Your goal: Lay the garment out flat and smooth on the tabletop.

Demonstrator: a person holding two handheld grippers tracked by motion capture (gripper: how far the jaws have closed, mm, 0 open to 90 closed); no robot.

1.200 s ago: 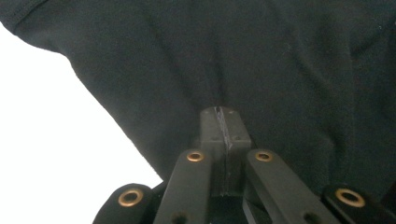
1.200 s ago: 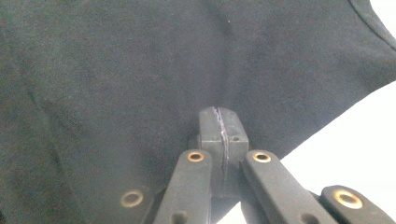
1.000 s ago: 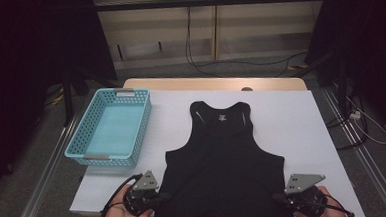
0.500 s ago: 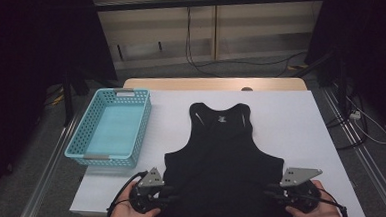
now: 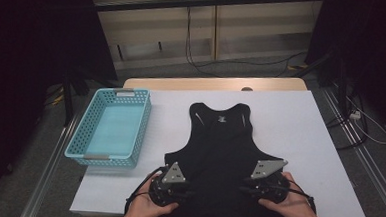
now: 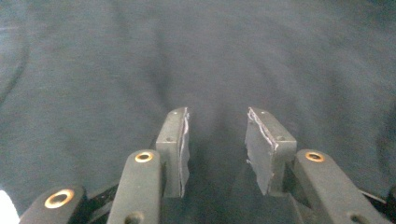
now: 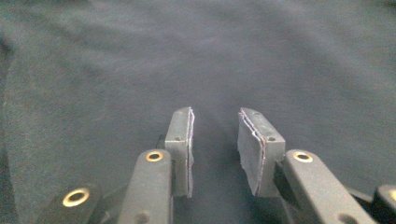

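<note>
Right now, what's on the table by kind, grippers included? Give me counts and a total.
Black tank top: 1, lying flat
Blue basket: 1, left of the top
Grippers: 2, the left gripper and the right gripper, both open over the top's lower part
Total: 4

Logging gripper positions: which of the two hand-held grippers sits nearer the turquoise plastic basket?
The left gripper, at the lower left edge of the black sleeveless top; the turquoise perforated plastic basket lies on its side of the table, the right gripper across the garment.
</note>
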